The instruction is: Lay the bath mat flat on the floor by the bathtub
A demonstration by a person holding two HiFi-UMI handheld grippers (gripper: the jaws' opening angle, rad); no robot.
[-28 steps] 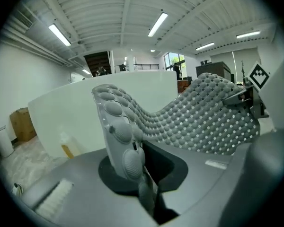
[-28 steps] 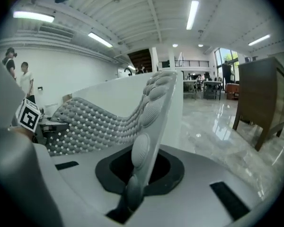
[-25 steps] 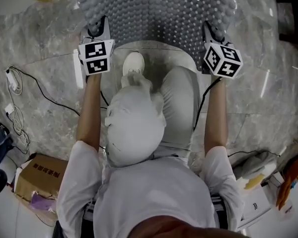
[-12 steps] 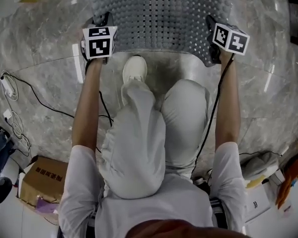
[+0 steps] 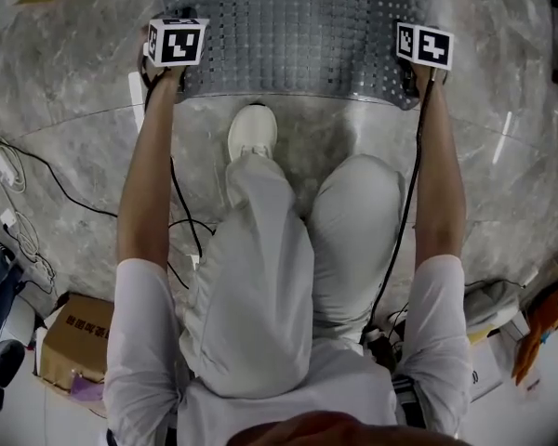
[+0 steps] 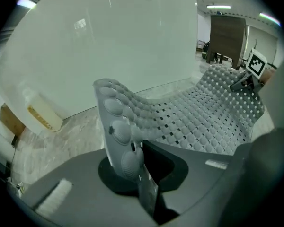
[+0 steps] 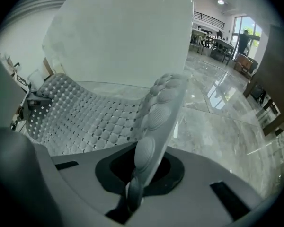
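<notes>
Reaching further forward than a second ago, aren't the arms? The grey studded rubber bath mat (image 5: pixel 298 26) has gone with them.

Yes, toward the white bathtub (image 6: pixel 109 46). Its near edge hangs lifted off the grey marble floor (image 5: pixel 74 156), so the laying looks close but not done.

And the grip?

The left gripper (image 6: pixel 135 171) is clenched on the mat's near left corner, the right gripper (image 7: pixel 135 183) on its right corner, jaws nearly together.

In the head view, the far end of the bath mat (image 5: pixel 298 26) runs off the top edge. I can't read the print on the cardboard box (image 5: pixel 74 337), and the person's sleeve (image 5: pixel 139 314) hides one side of it.
</notes>
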